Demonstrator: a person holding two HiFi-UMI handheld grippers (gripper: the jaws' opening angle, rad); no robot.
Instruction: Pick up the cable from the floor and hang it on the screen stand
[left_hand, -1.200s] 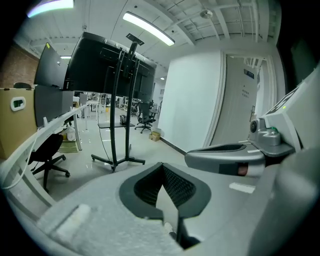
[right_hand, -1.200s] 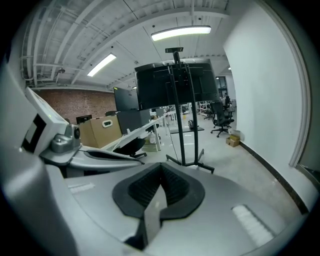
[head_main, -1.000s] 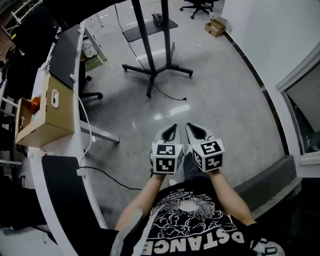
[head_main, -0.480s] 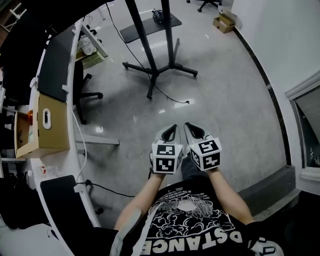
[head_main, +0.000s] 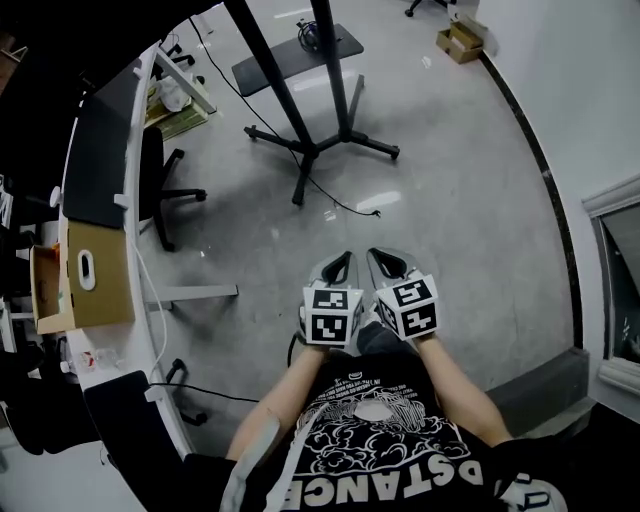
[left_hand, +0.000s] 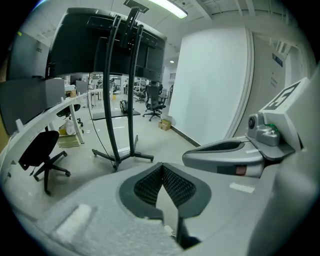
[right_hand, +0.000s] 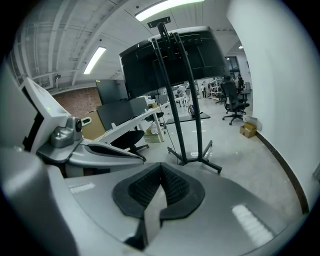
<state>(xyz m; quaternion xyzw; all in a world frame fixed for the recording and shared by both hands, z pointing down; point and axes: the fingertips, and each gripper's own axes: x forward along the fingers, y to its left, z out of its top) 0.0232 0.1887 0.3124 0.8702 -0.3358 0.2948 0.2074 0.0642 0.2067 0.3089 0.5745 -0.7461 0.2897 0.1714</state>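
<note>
The black screen stand (head_main: 318, 140) rises from the grey floor ahead of me, its legs spread out. A thin black cable (head_main: 345, 207) trails on the floor from the stand's front leg toward me and ends loose. My left gripper (head_main: 345, 258) and right gripper (head_main: 378, 255) are held side by side close to my chest, well short of the cable. Both are shut with nothing between the jaws. The left gripper view has the stand (left_hand: 119, 150) and its dark screen (left_hand: 100, 45) beyond the closed jaws (left_hand: 162, 168). The right gripper view shows the stand (right_hand: 192, 150) past its closed jaws (right_hand: 161, 168).
A curved white desk (head_main: 150, 300) runs down the left with a cardboard box (head_main: 85, 285) on it. A black office chair (head_main: 160, 185) stands by the desk. A dark floor plate (head_main: 295, 50) and a small box (head_main: 460, 40) lie beyond the stand. A white wall (head_main: 590, 100) bounds the right.
The head view has shifted, so the stand and the floor cable sit a little nearer and the desk box lower left. Both grippers stay shut, together in the same place.
</note>
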